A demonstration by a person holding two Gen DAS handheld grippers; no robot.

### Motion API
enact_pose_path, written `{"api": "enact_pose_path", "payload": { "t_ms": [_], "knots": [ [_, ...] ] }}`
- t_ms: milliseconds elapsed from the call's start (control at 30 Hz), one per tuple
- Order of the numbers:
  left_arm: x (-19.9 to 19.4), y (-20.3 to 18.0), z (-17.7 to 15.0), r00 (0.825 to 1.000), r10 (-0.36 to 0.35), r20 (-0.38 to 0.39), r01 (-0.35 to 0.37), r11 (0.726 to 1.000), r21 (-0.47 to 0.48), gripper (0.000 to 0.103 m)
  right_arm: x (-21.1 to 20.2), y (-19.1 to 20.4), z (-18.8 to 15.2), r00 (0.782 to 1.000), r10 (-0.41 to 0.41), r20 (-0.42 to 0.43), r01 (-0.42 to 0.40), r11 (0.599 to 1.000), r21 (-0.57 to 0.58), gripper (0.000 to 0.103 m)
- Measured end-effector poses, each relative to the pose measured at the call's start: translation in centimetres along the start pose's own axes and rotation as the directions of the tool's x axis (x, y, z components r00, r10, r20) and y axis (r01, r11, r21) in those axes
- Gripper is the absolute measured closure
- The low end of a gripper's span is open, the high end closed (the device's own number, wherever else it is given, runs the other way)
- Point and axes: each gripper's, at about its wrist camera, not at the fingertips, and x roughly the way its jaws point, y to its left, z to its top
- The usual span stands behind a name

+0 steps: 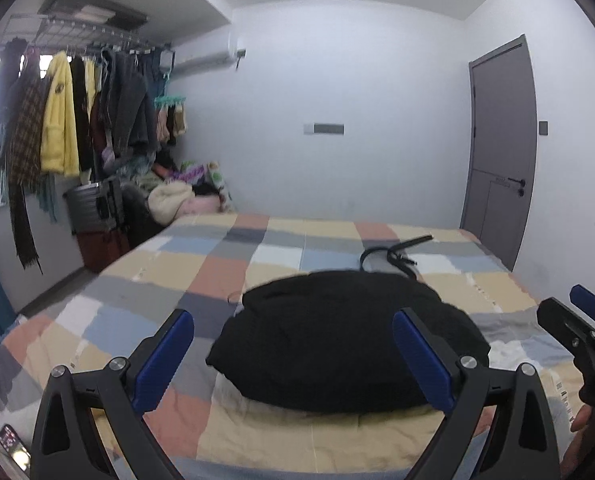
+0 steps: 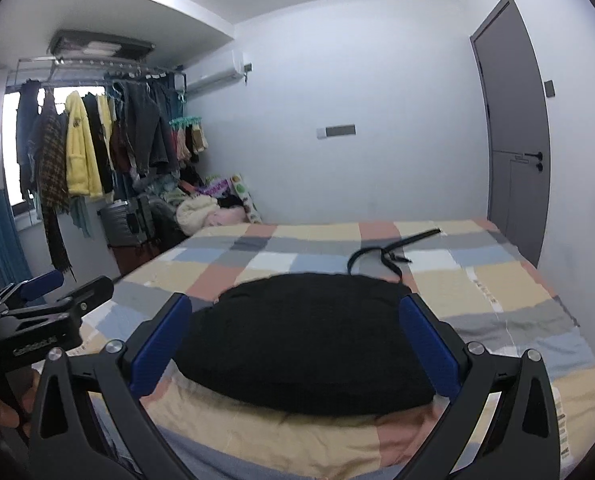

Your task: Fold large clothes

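Note:
A black garment [image 1: 337, 340] lies bunched in a rounded heap on the checked bedspread [image 1: 225, 264], near the bed's front edge. My left gripper [image 1: 293, 352] hovers open just in front of it, blue pads wide apart with nothing between them. In the right wrist view the same black garment [image 2: 305, 340] fills the gap of my right gripper [image 2: 297, 340], which is open too and holds nothing. The right gripper shows at the edge of the left view [image 1: 577, 320]; the left gripper shows at the edge of the right view [image 2: 57, 292].
A black hanger [image 1: 397, 254] lies on the bed behind the garment. A rack of hung clothes [image 1: 77, 112] and a pile of laundry [image 1: 177, 196] stand at the back left. A grey door [image 1: 501, 152] is on the right wall. A phone [image 1: 13, 442] lies at the lower left.

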Motion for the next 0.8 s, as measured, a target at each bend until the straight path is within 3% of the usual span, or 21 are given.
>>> {"api": "enact_pose_path", "payload": {
  "t_ms": [233, 800],
  "knots": [
    [2.8, -0.6, -2.2, 0.993, -0.077, -0.088, 0.076, 0.997, -0.009, 0.002, 2.5, -1.2, -2.3, 0.996, -0.010, -0.090, 0.013, 0.999, 0.033, 0.000],
    [5.0, -1.4, -2.8, 0.991, -0.044, -0.128, 0.042, 0.999, -0.015, 0.002, 3.2, -2.5, -3.3, 0.990, -0.050, -0.129, 0.055, 0.998, 0.036, 0.000]
  ]
}}
